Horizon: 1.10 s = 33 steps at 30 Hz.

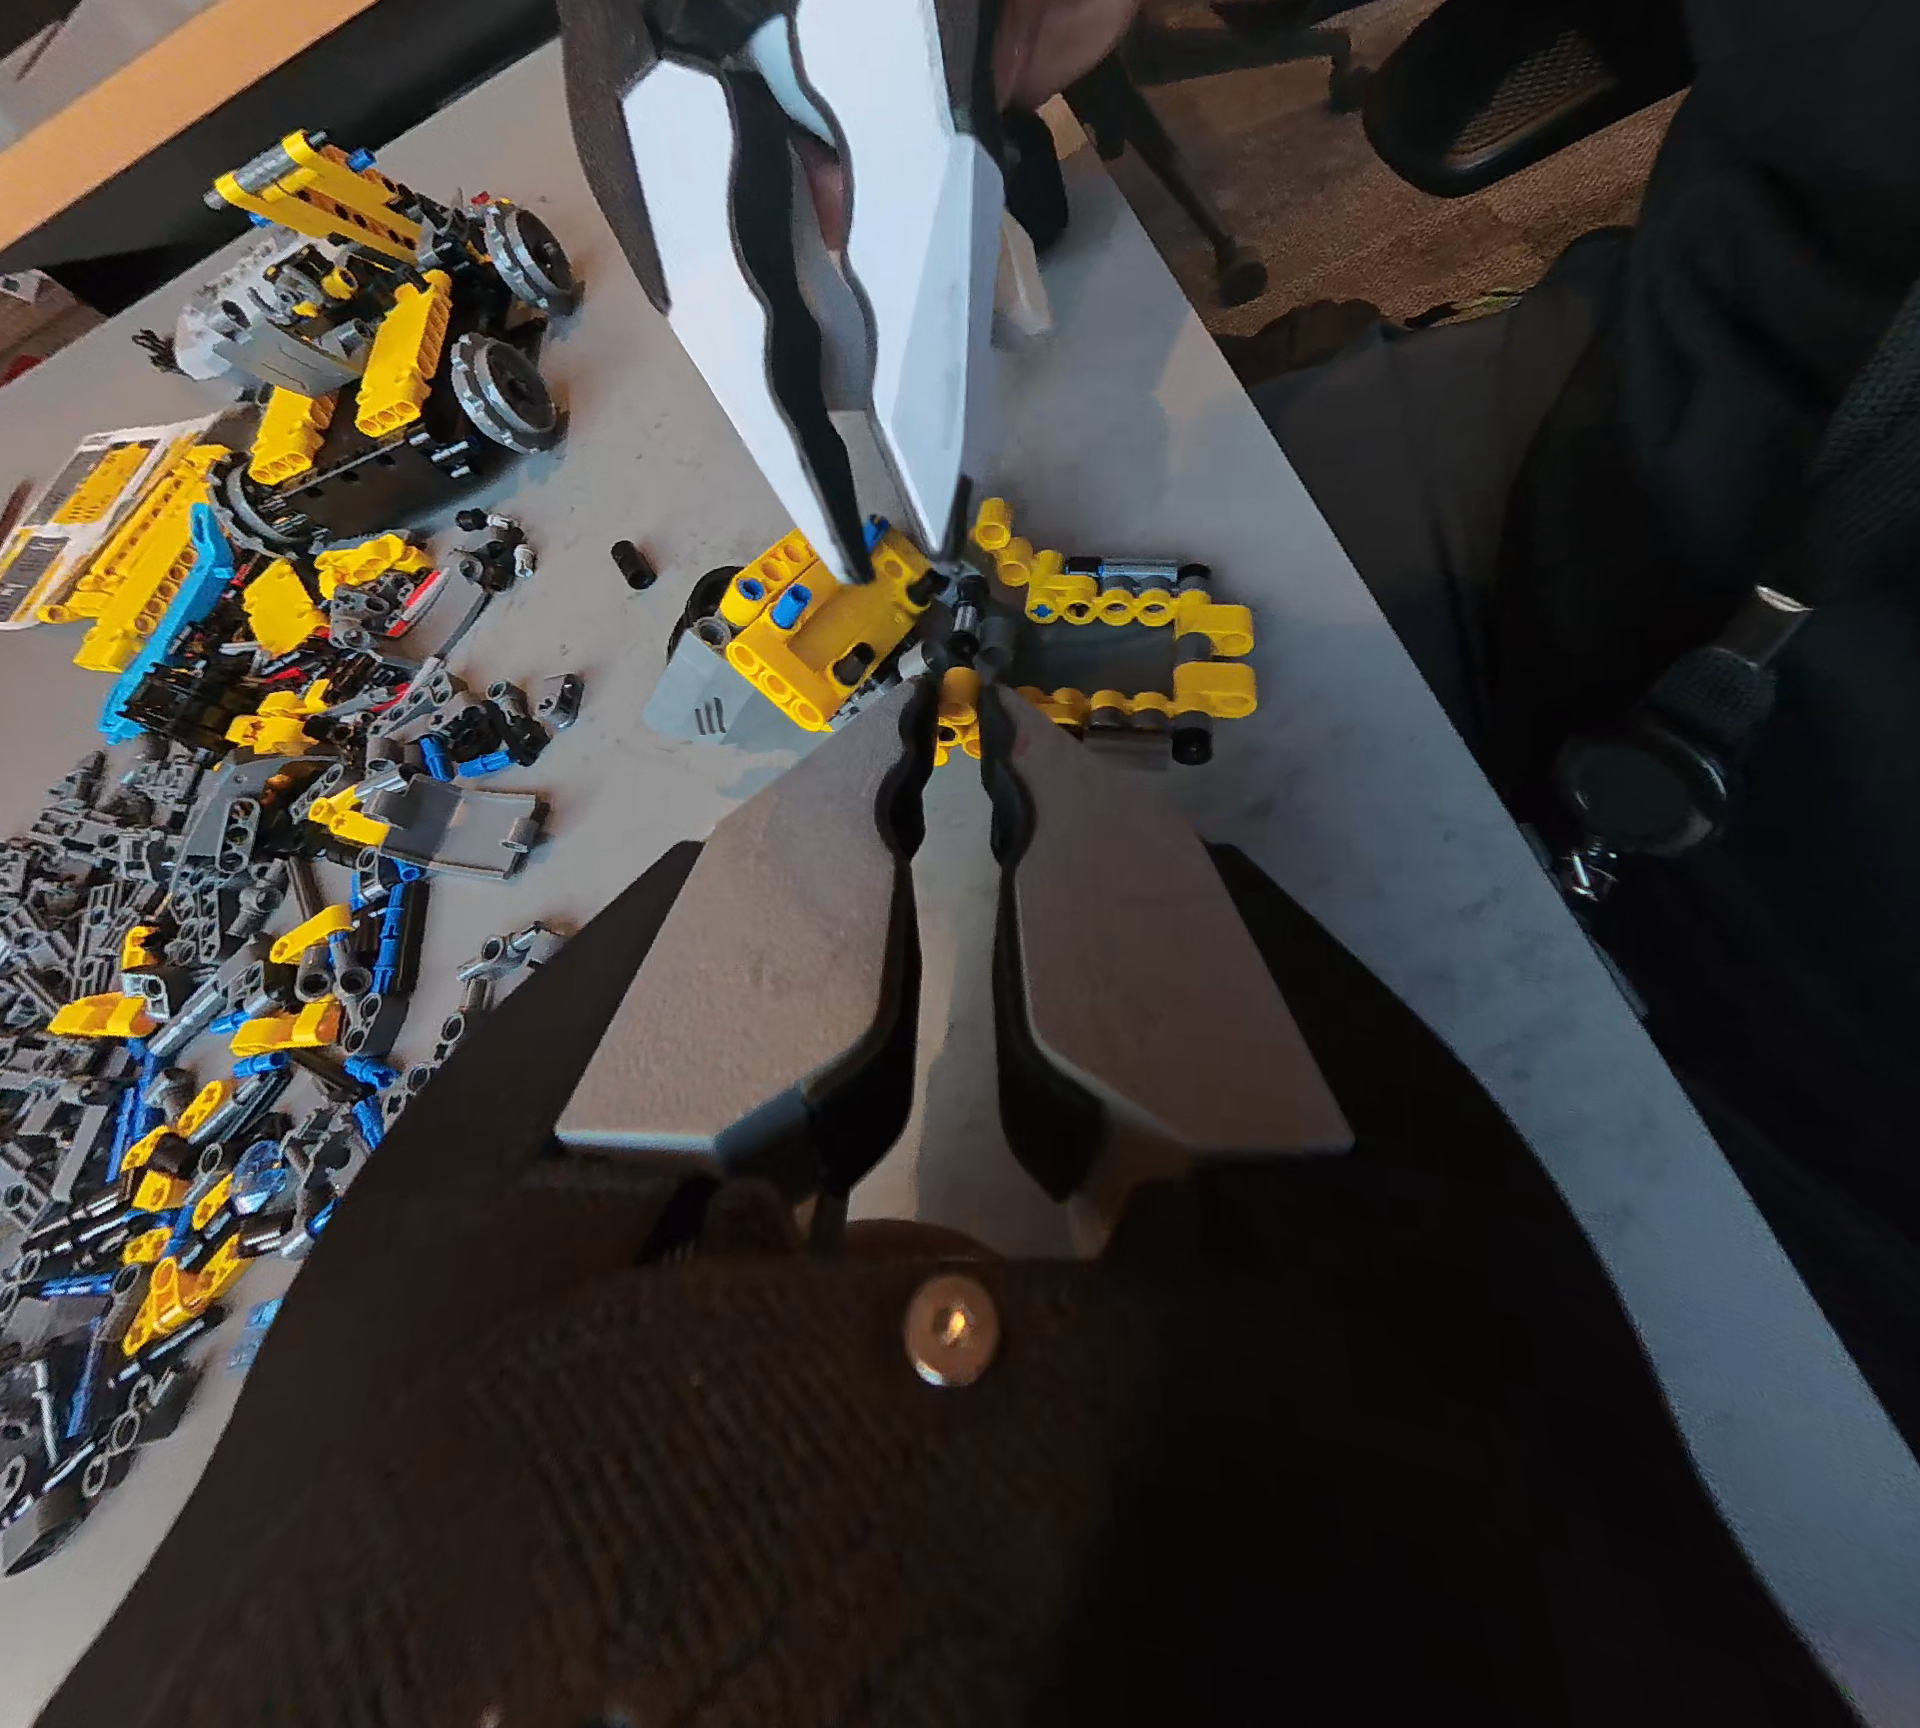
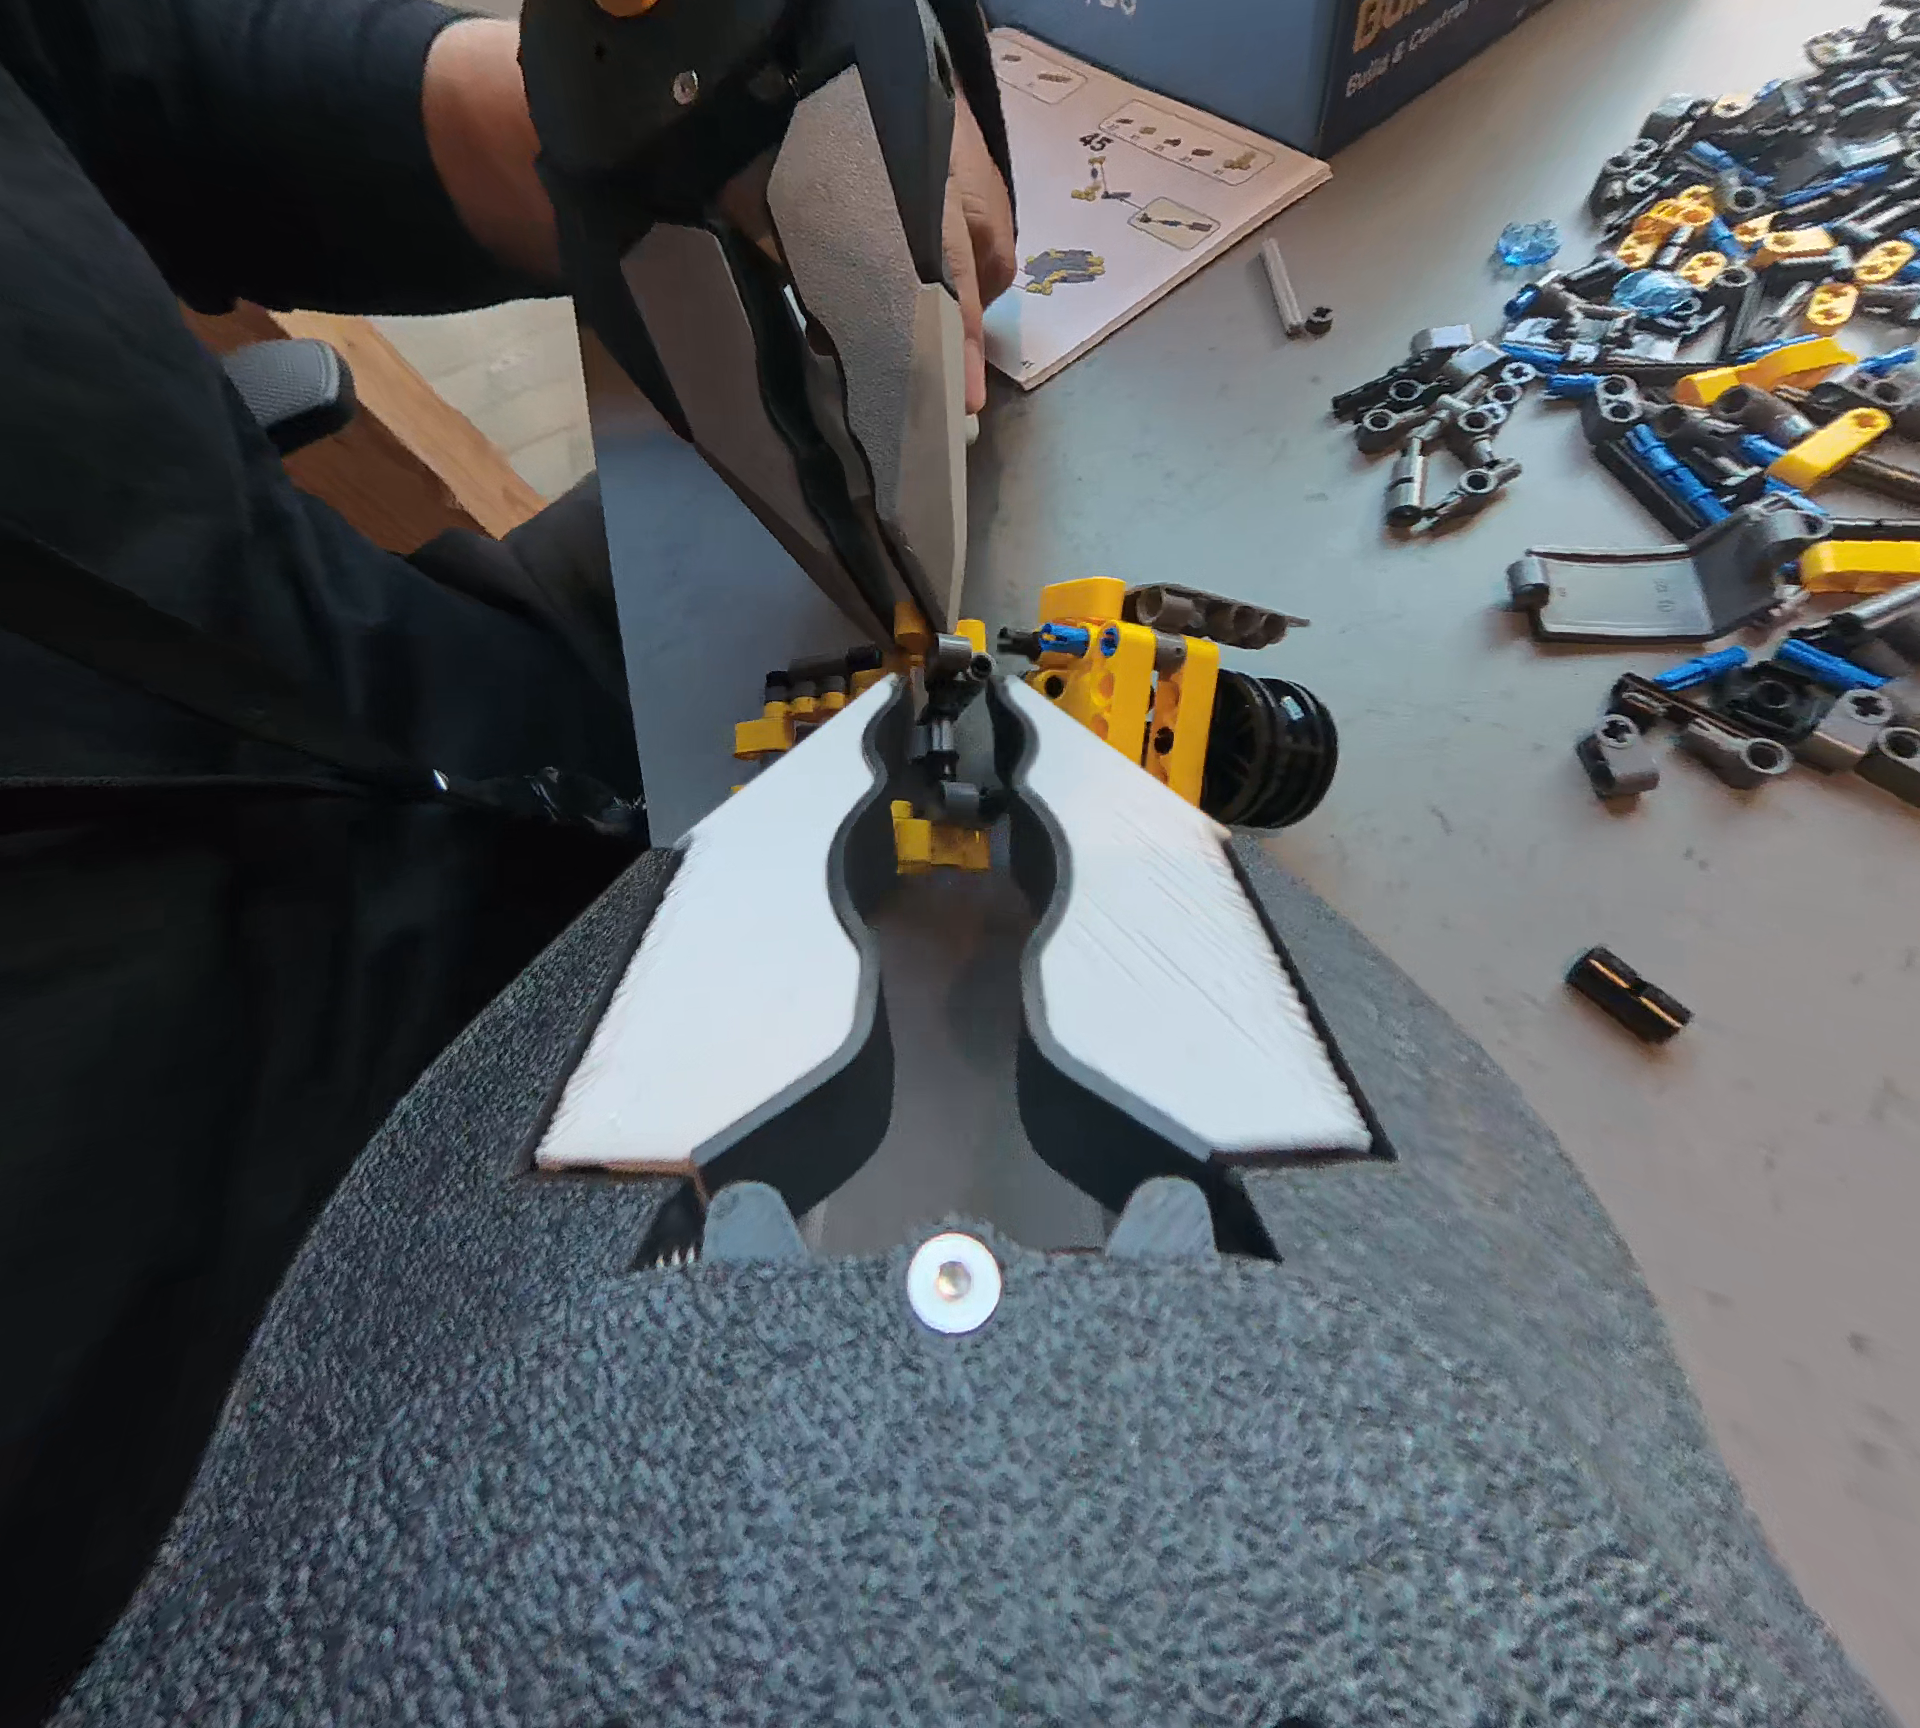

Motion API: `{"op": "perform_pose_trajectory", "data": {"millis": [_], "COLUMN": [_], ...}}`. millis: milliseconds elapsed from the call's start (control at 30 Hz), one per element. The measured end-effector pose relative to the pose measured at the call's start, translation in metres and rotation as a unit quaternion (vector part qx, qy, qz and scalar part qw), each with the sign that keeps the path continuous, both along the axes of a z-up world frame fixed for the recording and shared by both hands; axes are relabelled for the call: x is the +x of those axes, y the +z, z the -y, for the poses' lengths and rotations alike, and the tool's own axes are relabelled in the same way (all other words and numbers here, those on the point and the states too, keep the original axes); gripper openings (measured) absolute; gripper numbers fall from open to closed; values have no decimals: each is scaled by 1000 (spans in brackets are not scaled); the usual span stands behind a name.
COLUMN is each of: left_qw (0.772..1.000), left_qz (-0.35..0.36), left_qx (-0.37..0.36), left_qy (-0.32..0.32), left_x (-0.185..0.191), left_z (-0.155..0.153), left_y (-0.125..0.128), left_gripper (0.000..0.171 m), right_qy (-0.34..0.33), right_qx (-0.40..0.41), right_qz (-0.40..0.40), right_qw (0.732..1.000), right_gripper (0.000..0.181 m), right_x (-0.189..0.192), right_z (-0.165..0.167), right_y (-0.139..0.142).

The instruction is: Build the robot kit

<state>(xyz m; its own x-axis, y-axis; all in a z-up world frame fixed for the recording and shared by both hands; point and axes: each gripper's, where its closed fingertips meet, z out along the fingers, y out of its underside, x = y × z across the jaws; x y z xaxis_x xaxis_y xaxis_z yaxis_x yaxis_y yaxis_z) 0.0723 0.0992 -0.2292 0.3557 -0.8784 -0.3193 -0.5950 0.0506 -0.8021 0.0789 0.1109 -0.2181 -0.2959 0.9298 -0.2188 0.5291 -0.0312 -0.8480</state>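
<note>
Left wrist view: left tongs (image 1: 954, 691), grey, narrowly parted, tips straddling black-grey joint (image 1: 961, 629) at middle of yellow assembly (image 1: 831, 629) on worktop (image 1: 1299, 743). Right tongs (image 1: 899, 551), white, tips nearly together on assembly top; grip unclear.

Right wrist view: right tongs (image 2: 951, 691) parted around joint (image 2: 951, 712); left tongs (image 2: 914, 629) look clenched on yellow piece. Loose parts (image 2: 1714, 390) lie right.

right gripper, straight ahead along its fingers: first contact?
Likely the grey-and-black linkage of the yellow brick assembly, already between the right gripper fingertips; left gripper's tips sit just beyond. Depth unclear.
</note>
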Motion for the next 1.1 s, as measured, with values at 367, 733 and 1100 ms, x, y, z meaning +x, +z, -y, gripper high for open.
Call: {"op": "perform_pose_trajectory", "data": {"millis": [367,733,1100], "left_qw": [1000,999,998], "left_qz": [4,-4,12], "left_qx": [9,20,18], "left_qy": [-25,-46,-55], "left_x": [2,2,-3], "left_z": [2,0,1], "left_y": [2,5,7], "left_gripper": [5,5,5], "right_qy": [9,69,100], "right_qx": [-63,-44,-29], "right_qz": [-10,102,161], "right_qw": [998,991,981], "right_gripper": [40,36,32], "right_x": [-1,-13,-19], "right_z": [-42,-30,-23], "right_y": [26,-5,-5]}}
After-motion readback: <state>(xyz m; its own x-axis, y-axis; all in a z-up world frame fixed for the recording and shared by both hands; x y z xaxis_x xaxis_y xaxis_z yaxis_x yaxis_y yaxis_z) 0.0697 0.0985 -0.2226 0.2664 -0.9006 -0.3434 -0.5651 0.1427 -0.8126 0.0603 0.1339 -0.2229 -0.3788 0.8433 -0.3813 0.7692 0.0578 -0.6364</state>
